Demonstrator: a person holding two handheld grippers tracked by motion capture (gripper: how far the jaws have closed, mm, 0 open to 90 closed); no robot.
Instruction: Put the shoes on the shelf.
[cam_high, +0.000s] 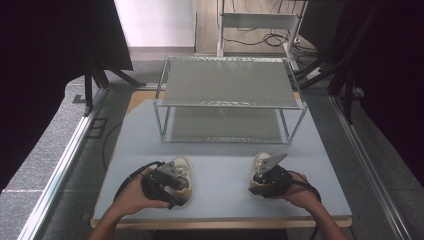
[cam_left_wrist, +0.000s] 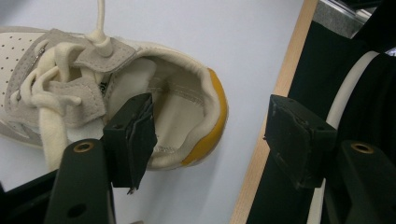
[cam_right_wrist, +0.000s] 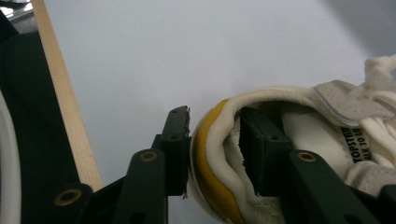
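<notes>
Cream leather and grey suede, yellow at the heel: two small shoes near the front edge of the pale table (cam_high: 220, 195). Left shoe (cam_left_wrist: 116, 93) lying under the left gripper (cam_left_wrist: 212, 135), jaws wide apart, one tip over the shoe's opening, the other out past the wooden table edge; nothing gripped yet. Right shoe (cam_right_wrist: 289, 154) already caught by the right gripper (cam_right_wrist: 215, 140), one jaw outside the yellow heel patch, the other inside the opening, pressed on the padded collar. Judged from this: one shoe secured, the other not yet grasped, neither lifted off the table. Farther back, a wire-framed two-tier rack (cam_high: 230, 97) with both shelves bare, probably the destination. Beyond, grey carpet floor (cam_high: 45, 150), aluminium rails (cam_high: 65, 165), black curtains, loose cables under a white stand.
</notes>
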